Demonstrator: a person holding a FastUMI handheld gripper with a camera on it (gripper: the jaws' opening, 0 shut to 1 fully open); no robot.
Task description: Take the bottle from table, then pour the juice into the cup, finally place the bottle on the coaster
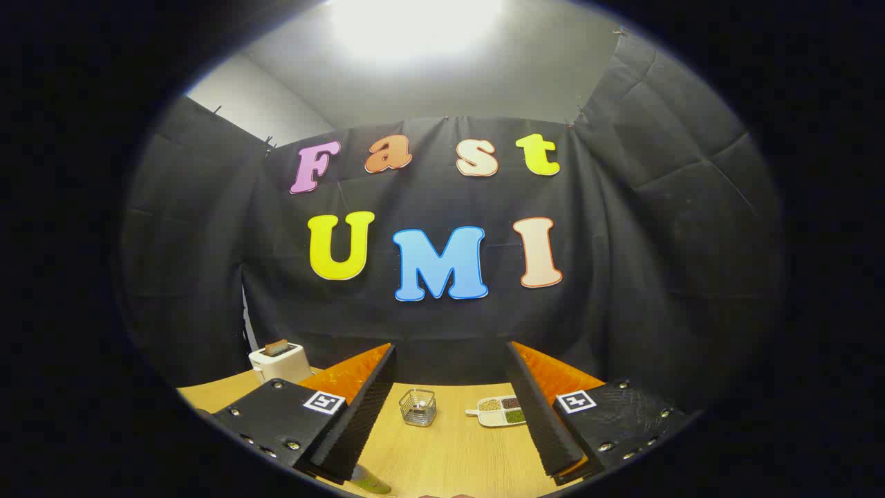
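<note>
My gripper point(453, 366) is held above the wooden table point(442, 449), its two fingers wide apart with nothing between them. Between the fingers, farther off on the table, stands a small clear square cup point(417, 407). A sliver of something green point(370, 482) shows low down by the left finger; I cannot tell what it is.
A white toaster point(280, 362) with a slice of toast in it stands at the table's back left, beyond the left finger. A small white tray point(499, 411) with divided compartments of grains and seeds lies to the right of the cup, partly behind the right finger.
</note>
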